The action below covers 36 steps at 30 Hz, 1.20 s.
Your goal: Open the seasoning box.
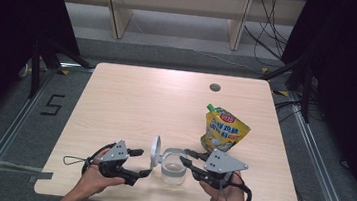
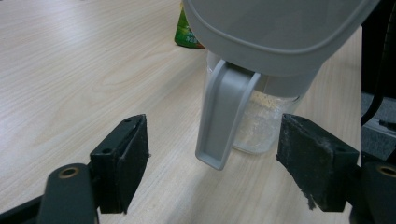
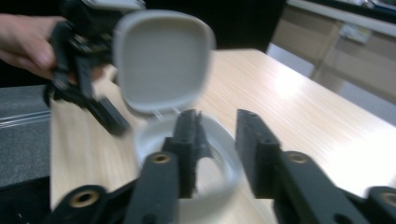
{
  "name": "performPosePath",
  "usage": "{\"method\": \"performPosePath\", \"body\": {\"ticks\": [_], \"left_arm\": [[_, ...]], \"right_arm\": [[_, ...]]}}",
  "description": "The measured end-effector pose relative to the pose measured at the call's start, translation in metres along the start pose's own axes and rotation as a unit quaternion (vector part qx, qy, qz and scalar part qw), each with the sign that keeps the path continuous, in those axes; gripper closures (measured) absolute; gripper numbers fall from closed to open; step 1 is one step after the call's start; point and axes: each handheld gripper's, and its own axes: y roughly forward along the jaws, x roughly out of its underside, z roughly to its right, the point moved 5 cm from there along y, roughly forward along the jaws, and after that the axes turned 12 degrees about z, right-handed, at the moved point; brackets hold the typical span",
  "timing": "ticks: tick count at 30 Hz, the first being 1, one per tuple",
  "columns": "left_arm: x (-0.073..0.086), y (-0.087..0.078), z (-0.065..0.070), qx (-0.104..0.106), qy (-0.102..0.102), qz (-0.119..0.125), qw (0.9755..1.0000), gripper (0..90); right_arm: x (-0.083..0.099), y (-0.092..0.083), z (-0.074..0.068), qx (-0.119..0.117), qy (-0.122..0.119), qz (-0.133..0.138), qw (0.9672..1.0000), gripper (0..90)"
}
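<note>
We see the clear jar (image 1: 173, 169) near the table (image 1: 131, 100) front edge, its grey lid (image 1: 155, 151) flipped upright. Our left gripper (image 1: 140, 163) jaws stand wide, empty. Our right gripper (image 1: 186, 157) jaws, partly open, straddle the rim; a careless pull may tip the jar and spill the powder.

**A pale table in a dark room**

A light wooden table (image 1: 131, 100) with rounded corners stands on a grey floor (image 1: 171, 57); a round cable hole (image 1: 214, 87) sits near its far edge. Beyond it, a pale wooden shelf or bench (image 1: 176, 10) rests on two slanted legs. Black curtains (image 1: 2, 36) close off both sides. Metal rails (image 1: 4, 137) run along the floor left and right, black cables (image 1: 269, 34) trail at the far right, and a "5" (image 1: 51, 104) is taped on the floor at left. Even light falls from above.
</note>
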Motion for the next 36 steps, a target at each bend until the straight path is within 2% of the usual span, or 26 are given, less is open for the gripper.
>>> {"method": "performPosePath", "body": {"ticks": [2, 3, 5, 6, 8, 9, 10, 11, 13, 15, 19, 20, 21, 22, 24, 25, 26, 27, 28, 29, 30, 31, 32, 33, 35, 36], "left_arm": [[0.0, 0.0, 0.0, 0.001, -0.004, 0.001, 1.0, 23.5], [0.0, 0.0, 0.0, -0.007, 0.005, -0.002, 1.0, 19.4], [0.001, -0.001, 0.0, -0.007, 0.008, -0.008, 0.9999, 19.7], [0.002, 0.0, 0.001, -0.011, 0.006, -0.011, 0.9999, 20.2], [0.003, 0.0, 0.001, -0.014, 0.004, -0.013, 0.9998, 20.2], [0.004, 0.0, 0.001, -0.022, 0.0, -0.016, 0.9996, 20.2], [0.004, -0.001, -0.001, -0.021, 0.008, -0.018, 0.9996, 20.2], [0.006, -0.001, -0.001, -0.028, -0.007, -0.019, 0.9994, 20.1], [0.007, -0.003, 0.0, -0.03, -0.011, -0.023, 0.9992, 20.0], [0.007, -0.005, 0.002, -0.03, -0.006, -0.022, 0.9993, 20.1], [0.007, -0.007, 0.003, -0.028, 0.0, -0.024, 0.9993, 20.1], [0.007, -0.007, 0.004, -0.034, -0.01, -0.023, 0.9991, 20.1], [0.007, -0.008, 0.004, -0.03, -0.005, -0.025, 0.9992, 20.1], [0.008, -0.008, 0.005, -0.033, -0.015, -0.025, 0.999, 20.1], [0.008, -0.011, 0.003, -0.036, 0.002, -0.029, 0.9989, 20.0], [0.008, -0.011, 0.003, -0.036, 0.002, -0.029, 0.9989, 19.9], [0.008, -0.011, 0.004, -0.036, 0.001, -0.029, 0.9989, 19.9], [0.01, -0.011, 0.006, -0.039, -0.011, -0.028, 0.9988, 19.7], [0.01, -0.011, 0.006, -0.039, -0.011, -0.028, 0.9988, 19.7], [0.009, -0.012, 0.005, -0.036, 0.001, -0.03, 0.9989, 19.7], [0.01, -0.012, 0.006, -0.039, -0.007, -0.03, 0.9987, 19.6], [0.01, -0.012, 0.007, -0.042, -0.011, -0.03, 0.9986, 19.5], [0.01, -0.012, 0.007, -0.042, -0.01, -0.031, 0.9986, 19.5], [0.01, -0.012, 0.007, -0.042, -0.012, -0.031, 0.9986, 19.6], [0.01, -0.012, 0.007, -0.042, -0.009, -0.032, 0.9986, 19.5], [0.009, -0.012, 0.007, -0.036, -0.012, -0.031, 0.9988, 19.4]], "right_arm": [[0.002, -0.005, 0.005, 0.007, 0.001, -0.003, 1.0, 65.8], [0.008, -0.016, 0.016, 0.019, 0.019, 0.001, 0.9996, 62.6], [0.009, -0.02, 0.02, 0.023, 0.025, 0.003, 0.9994, 60.9], [0.013, -0.028, 0.029, 0.036, 0.021, 0.003, 0.9991, 57.0], [0.017, -0.035, 0.034, 0.053, 0.037, 0.001, 0.9979, 54.4], [0.018, -0.037, 0.035, 0.054, 0.041, 0.001, 0.9977, 53.2], [0.019, -0.041, 0.035, 0.063, 0.056, -0.003, 0.9965, 52.2], [0.021, -0.042, 0.036, 0.058, 0.053, -0.003, 0.9969, 51.5], [0.022, -0.047, 0.04, 0.072, 0.057, 0.007, 0.9957, 50.6], [0.024, -0.051, 0.043, 0.078, 0.048, 0.011, 0.9957, 49.6], [0.027, -0.059, 0.045, 0.092, 0.061, -0.002, 0.9938, 49.0], [0.029, -0.063, 0.046, 0.11, 0.07, 0.004, 0.9915, 48.0], [0.03, -0.064, 0.049, 0.105, 0.061, 0.007, 0.9926, 47.2], [0.032, -0.067, 0.05, 0.108, 0.057, 0.0, 0.9925, 46.1], [0.035, -0.071, 0.052, 0.117, 0.056, -0.003, 0.9916, 45.5], [0.036, -0.072, 0.051, 0.117, 0.07, -0.002, 0.9906, 45.1], [0.036, -0.072, 0.051, 0.117, 0.07, -0.002, 0.9906, 45.1], [0.039, -0.077, 0.051, 0.117, 0.086, -0.012, 0.9894, 43.5], [0.039, -0.077, 0.051, 0.117, 0.086, -0.012, 0.9894, 43.5], [0.04, -0.078, 0.052, 0.12, 0.085, -0.01, 0.9891, 42.2], [0.041, -0.081, 0.053, 0.121, 0.086, -0.008, 0.9889, 41.7], [0.042, -0.083, 0.051, 0.127, 0.104, -0.008, 0.9863, 41.4], [0.042, -0.083, 0.053, 0.119, 0.094, -0.007, 0.9884, 40.5], [0.044, -0.087, 0.055, 0.137, 0.103, -0.009, 0.9852, 39.2], [0.045, -0.088, 0.058, 0.139, 0.095, -0.005, 0.9858, 38.4], [0.046, -0.09, 0.059, 0.136, 0.105, -0.01, 0.9851, 37.5]]}}
